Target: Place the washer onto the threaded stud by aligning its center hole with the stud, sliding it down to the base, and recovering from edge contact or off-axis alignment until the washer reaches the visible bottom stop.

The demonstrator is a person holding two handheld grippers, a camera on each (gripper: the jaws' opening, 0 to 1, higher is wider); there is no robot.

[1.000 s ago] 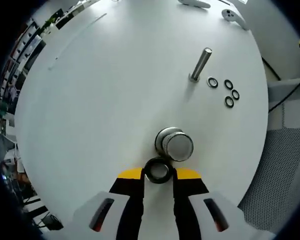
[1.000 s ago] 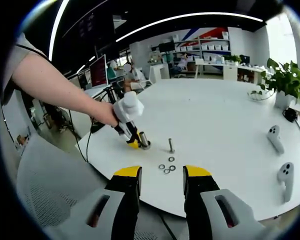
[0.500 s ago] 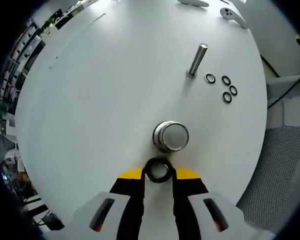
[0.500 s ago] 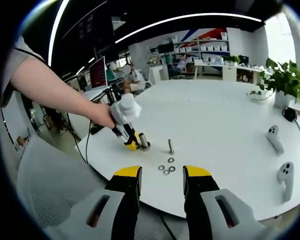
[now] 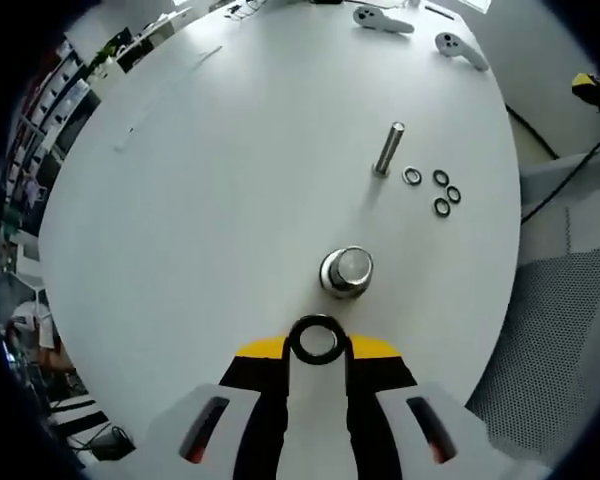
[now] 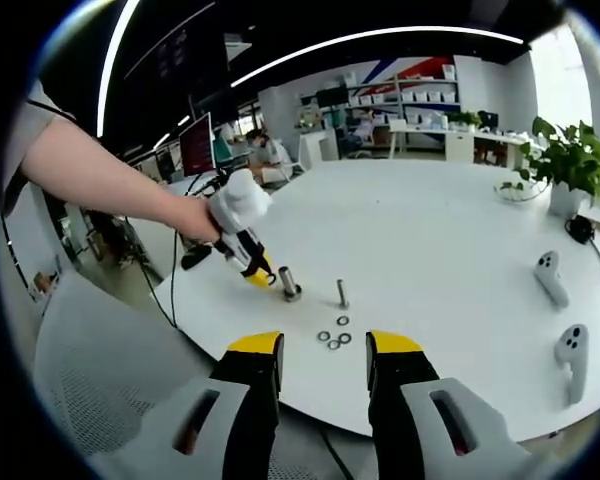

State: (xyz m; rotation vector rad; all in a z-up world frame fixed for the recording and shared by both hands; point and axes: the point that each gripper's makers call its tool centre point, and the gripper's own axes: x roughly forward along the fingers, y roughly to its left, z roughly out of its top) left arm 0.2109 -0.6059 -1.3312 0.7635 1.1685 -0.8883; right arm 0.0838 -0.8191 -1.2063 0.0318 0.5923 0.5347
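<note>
Left gripper view: a washer (image 5: 316, 341) is clamped flat in the left claw (image 5: 317, 350). Just ahead, a steel cylinder (image 5: 346, 271) is seen on the surface (image 5: 200, 200); farther, right of axis, the upright threaded stud (image 5: 388, 149). The right claw (image 6: 323, 350) is held released, far back.
</note>
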